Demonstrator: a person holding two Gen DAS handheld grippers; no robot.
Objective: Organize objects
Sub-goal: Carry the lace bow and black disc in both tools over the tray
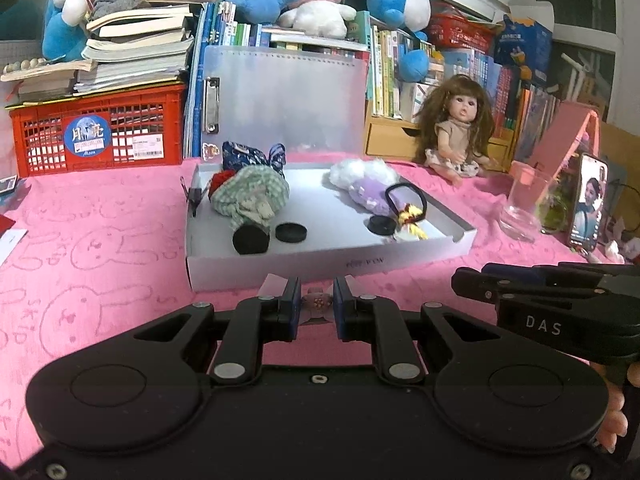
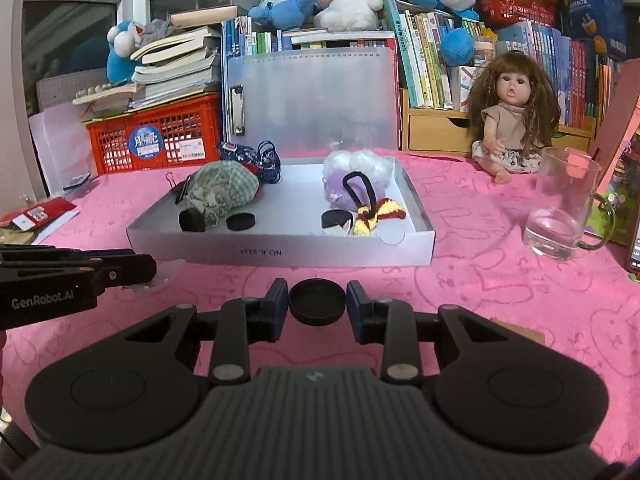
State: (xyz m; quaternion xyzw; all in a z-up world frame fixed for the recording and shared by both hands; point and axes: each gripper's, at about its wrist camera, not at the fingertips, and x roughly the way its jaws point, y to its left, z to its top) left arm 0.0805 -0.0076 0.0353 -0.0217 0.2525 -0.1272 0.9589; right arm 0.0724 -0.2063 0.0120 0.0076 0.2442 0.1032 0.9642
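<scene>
The right claw (image 2: 317,304) grips a black disc (image 2: 317,301); the left claw (image 1: 316,304) pinches a small clear packet (image 1: 317,302). Either could slip short of the white box (image 2: 280,250), mid-frame.

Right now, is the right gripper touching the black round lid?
Touching: the right wrist view shows the right gripper closed on the black round lid, both sides.
</scene>
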